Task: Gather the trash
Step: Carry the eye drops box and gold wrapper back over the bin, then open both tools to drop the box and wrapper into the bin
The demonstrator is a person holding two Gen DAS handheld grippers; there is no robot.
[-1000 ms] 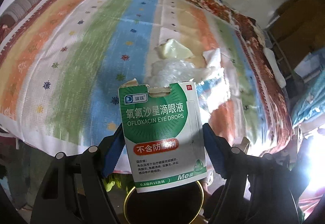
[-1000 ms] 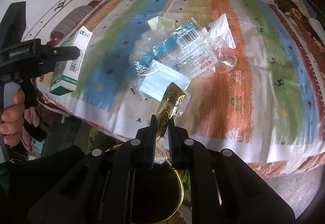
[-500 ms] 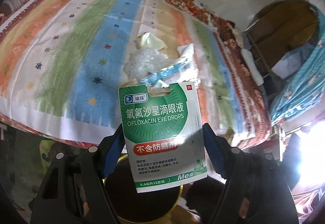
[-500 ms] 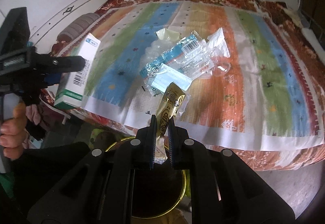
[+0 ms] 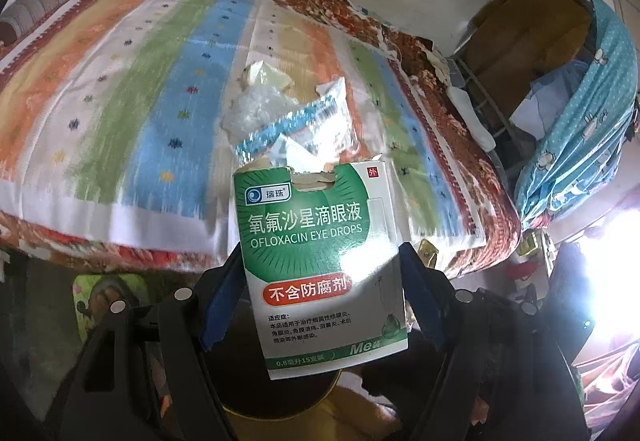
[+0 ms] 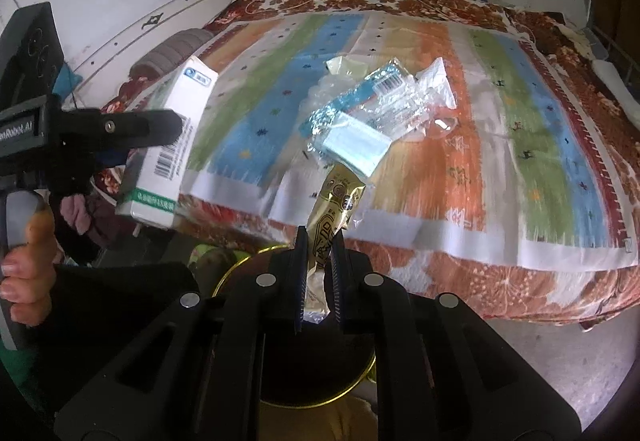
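Observation:
My left gripper [image 5: 320,289] is shut on a green and white eye drops box [image 5: 320,261] with a torn top, held upright over a gold-rimmed dark bin [image 5: 280,397]. The box also shows in the right wrist view [image 6: 172,145], beside the left gripper [image 6: 120,133]. My right gripper [image 6: 319,269] is shut on a gold wrapper [image 6: 334,201], above the same bin [image 6: 316,373]. A pile of plastic packaging and a blue face mask [image 6: 352,145] lies on the striped bedspread [image 6: 500,161].
The bed with a red floral cover [image 6: 480,281] fills the view ahead. A blue patterned cloth [image 5: 580,145] and a brown chest [image 5: 528,41] stand at the right of the bed. Bare floor [image 6: 580,369] lies at lower right.
Both grippers have drawn back from the bed and lower, still holding their items. The bed edge and the bin below show more.

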